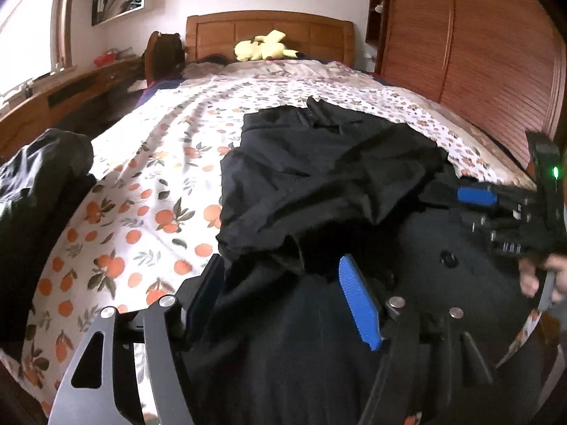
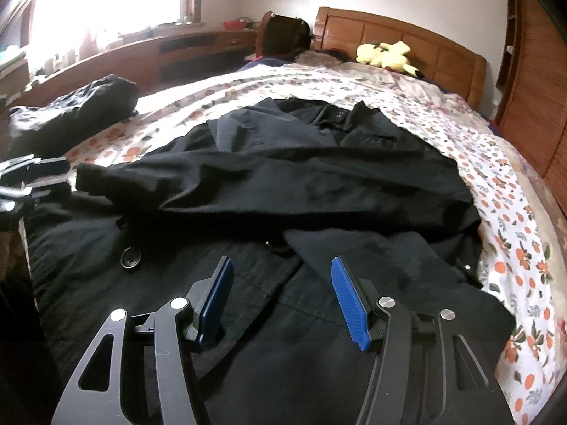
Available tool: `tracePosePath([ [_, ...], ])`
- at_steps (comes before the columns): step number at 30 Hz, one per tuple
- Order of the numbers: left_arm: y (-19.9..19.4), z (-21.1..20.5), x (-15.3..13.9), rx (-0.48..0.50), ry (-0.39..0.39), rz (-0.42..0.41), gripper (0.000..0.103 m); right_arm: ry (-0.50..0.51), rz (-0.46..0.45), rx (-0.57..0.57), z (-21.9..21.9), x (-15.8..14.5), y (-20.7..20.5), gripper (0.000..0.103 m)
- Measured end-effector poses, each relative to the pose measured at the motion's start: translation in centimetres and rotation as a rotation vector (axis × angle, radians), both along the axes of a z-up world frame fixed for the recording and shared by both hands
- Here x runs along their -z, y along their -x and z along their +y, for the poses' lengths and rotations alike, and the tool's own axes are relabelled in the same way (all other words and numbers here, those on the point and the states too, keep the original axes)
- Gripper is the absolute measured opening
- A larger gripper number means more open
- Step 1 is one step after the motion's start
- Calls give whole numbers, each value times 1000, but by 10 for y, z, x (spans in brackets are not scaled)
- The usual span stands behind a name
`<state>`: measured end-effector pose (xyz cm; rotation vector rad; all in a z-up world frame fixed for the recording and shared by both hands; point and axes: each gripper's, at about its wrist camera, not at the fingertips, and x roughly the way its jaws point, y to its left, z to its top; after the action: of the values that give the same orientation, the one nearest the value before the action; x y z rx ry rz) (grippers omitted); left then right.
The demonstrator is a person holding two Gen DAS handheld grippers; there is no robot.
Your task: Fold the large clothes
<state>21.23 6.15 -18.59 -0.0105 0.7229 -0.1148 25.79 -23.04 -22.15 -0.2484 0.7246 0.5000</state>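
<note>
A large black coat (image 2: 283,191) lies spread on the bed, collar toward the headboard, with one sleeve folded across its front and a big button (image 2: 130,258) near its lower left. It also shows in the left wrist view (image 1: 319,177). My left gripper (image 1: 283,276) is open, its blue pads astride the coat's left edge with cloth between them. My right gripper (image 2: 280,283) is open and empty just above the coat's lower front. It shows in the left wrist view (image 1: 475,194) at the right, and the left gripper shows in the right wrist view (image 2: 42,177) at the left edge.
The bed has an orange-print sheet (image 2: 514,248) and a wooden headboard (image 2: 407,35) with a yellow plush toy (image 2: 386,55). Another dark garment (image 2: 78,109) lies bunched at the bed's left side. A wooden wardrobe (image 1: 478,53) stands on the right; a window ledge (image 2: 141,46) runs along the left.
</note>
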Motion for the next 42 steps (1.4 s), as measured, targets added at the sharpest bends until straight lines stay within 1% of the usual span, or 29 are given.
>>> tracePosePath([
  [1, -6, 0, -1, 1, 18, 6, 52, 0, 1, 1, 1, 1, 0, 55],
  [2, -10, -1, 0, 6, 30, 10, 47, -3, 2, 3, 2, 1, 0, 55],
  [3, -17, -3, 1, 17, 43, 21, 33, -6, 3, 3, 2, 1, 0, 55],
  [4, -22, -6, 3, 23, 43, 32, 18, -10, 3, 4, 2, 0, 0, 55],
  [5, -27, -9, 6, 28, 42, 46, 13, -11, 0, 4, 1, -2, 0, 55],
  [6, -29, -11, 8, 33, 43, 56, 4, -12, -3, 4, 1, -4, 0, 55],
  [8, -25, -15, 7, 45, 51, 62, 3, -16, -8, 4, -1, -8, 0, 55],
  [9, -17, -18, 3, 56, 54, 56, 3, -19, -11, 2, 0, -11, -1, 55],
  [12, 11, -31, -6, 98, 22, 34, 3, -33, -18, -13, 4, -20, -3, 55],
  [15, 29, -40, 1, 103, 10, 40, 3, -46, -13, -42, 16, -25, -6, 55],
  [17, 35, -43, 8, 98, 5, 44, 3, -60, 9, -72, 30, -24, -8, 55],
  [18, 38, -45, 13, 94, -10, 43, 3, -68, 27, -86, 39, -22, -11, 55],
  [20, 40, -44, 19, 94, -4, 54, 3, -70, 65, -100, 54, -14, -18, 55],
  [22, 42, -43, 26, 96, 5, 69, 3, -55, 120, -118, 72, -2, -25, 54],
  [24, 44, -40, 31, 96, 17, 77, 3, -19, 178, -146, 85, 12, -25, 54],
  [25, 45, -38, 32, 97, 25, 80, 4, 16, 211, -164, 95, 23, -24, 54],
  [27, 51, -33, 32, 106, 55, 81, 5, 81, 193, -176, 105, 31, -18, 54],
  [28, 54, -30, 31, 103, 59, 79, 7, 93, 185, -175, 107, 30, -17, 54],
  [30, 61, -22, 29, 96, 61, 67, 7, 90, 182, -174, 105, 27, -13, 54],
  [35, 72, 1, 17, 56, 51, 36, 7, 26, 134, -169, 103, 0, -14, 54],
  [36, 73, 7, 15, 44, 47, 28, 16, 18, 139, -166, 107, -1, -17, 54],
  [37, 74, 12, 13, 31, 37, 20, 32, 17, 160, -168, 113, 1, -20, 54],
  [38, 75, 16, 11, 19, 25, 11, 39, 21, 178, -174, 119, 5, -24, 54],
  [39, 76, 20, 9, 6, 12, 0, 53, 31, 203, -184, 125, 11, -26, 54],
  [40, 77, 24, 7, -5, 0, -9, 61, 47, 229, -195, 131, 21, -26, 54],
  [41, 77, 26, 6, -11, -9, -14, 65, 59, 228, -193, 134, 24, -25, 54],
  [42, 77, 30, 4, -21, -21, -18, 71, 63, 215, -191, 134, 24, -22, 54],
])
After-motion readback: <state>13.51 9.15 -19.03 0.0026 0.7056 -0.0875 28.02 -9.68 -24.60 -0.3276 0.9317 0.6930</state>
